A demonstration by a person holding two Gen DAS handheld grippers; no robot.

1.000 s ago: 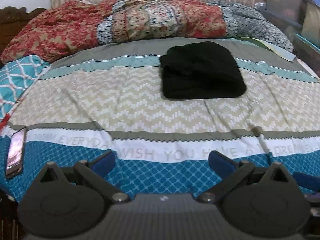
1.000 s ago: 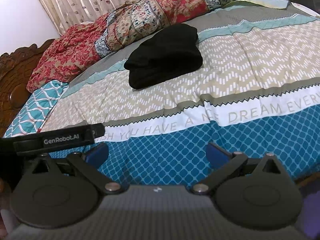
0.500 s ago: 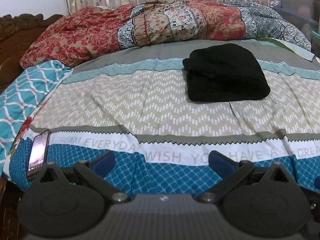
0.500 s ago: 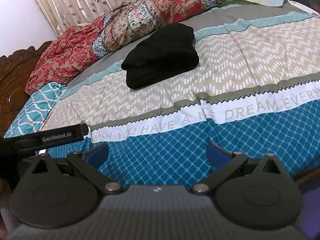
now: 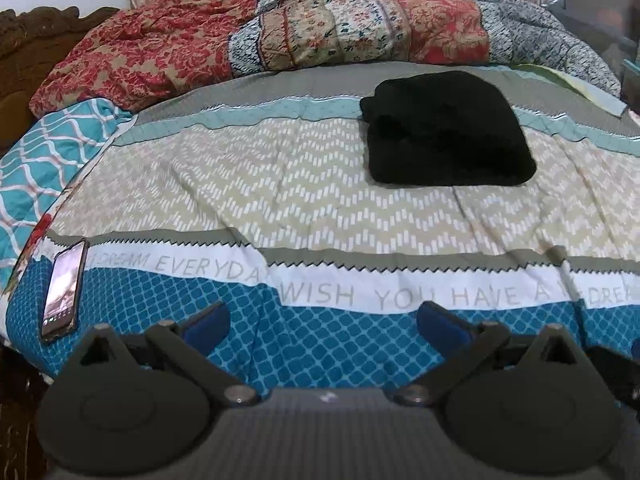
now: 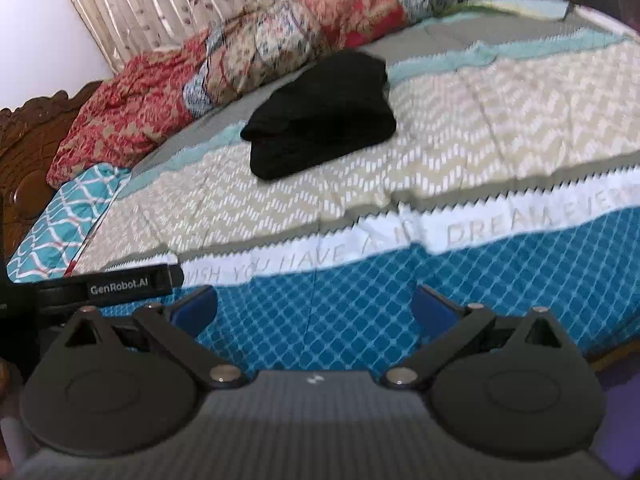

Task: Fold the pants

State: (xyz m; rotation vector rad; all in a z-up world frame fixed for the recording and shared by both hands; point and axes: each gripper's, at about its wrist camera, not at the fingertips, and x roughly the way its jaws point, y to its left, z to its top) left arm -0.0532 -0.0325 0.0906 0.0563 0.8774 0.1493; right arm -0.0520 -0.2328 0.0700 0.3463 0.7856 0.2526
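Sitting far up the bed (image 5: 280,184), the black pants (image 5: 448,132) are a soft, floppy folded bundle. Both the left gripper (image 5: 322,326) and right gripper (image 6: 314,308) hang well short, fingers spread and empty. Best pinched at a folded edge, probably.

Soft, even indoor light, no hard shadows; the left wrist view is sharp, the right wrist view smeared by motion blur; fisheye bending curves the bedspread (image 5: 304,184) edges
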